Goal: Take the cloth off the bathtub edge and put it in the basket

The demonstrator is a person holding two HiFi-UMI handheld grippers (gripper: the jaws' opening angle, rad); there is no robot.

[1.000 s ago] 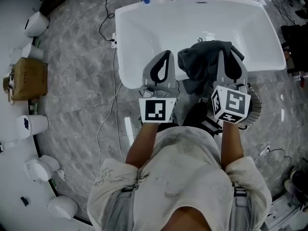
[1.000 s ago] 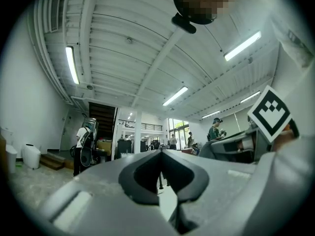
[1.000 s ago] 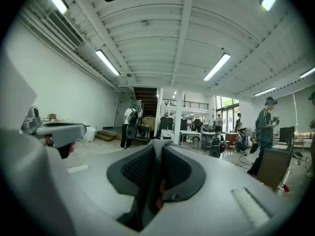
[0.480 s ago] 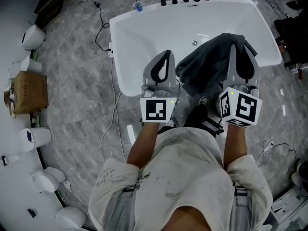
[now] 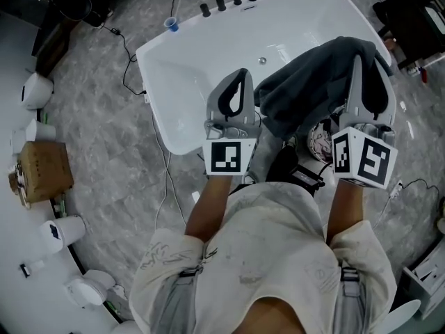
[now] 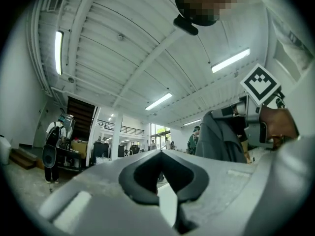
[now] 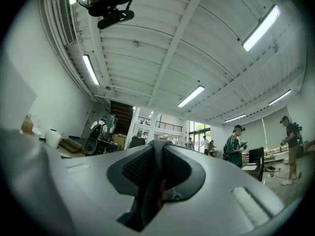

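White bathtub point(image 5: 188, 82) sits far below; right claw point(image 5: 368, 60) is closed on the dark cloth point(image 5: 306, 96), held high to clear the edge; left claw point(image 5: 240, 74) closed, empty

1. The white bathtub point(image 5: 201, 75) lies slantwise on a grey marbled floor point(image 5: 97, 117).
2. Over the bathtub's near right part, the right gripper point(image 5: 366, 60) is clamped on a dark grey cloth point(image 5: 306, 92). The cloth hangs in folds from its tip toward the bathtub's middle.
3. The left gripper point(image 5: 240, 75) is over the bathtub's near rim, just left of the cloth, with its tips together and nothing between them.
4. Just outside that near rim, under the cloth, a small part of the basket point(image 5: 321, 141) shows.
5. Black fittings point(image 5: 221, 4) stand along the bathtub's far rim, with a blue cup point(image 5: 170, 24) at its far left corner.
6. A cardboard box point(image 5: 43, 171) sits well to the left of the bathtub.
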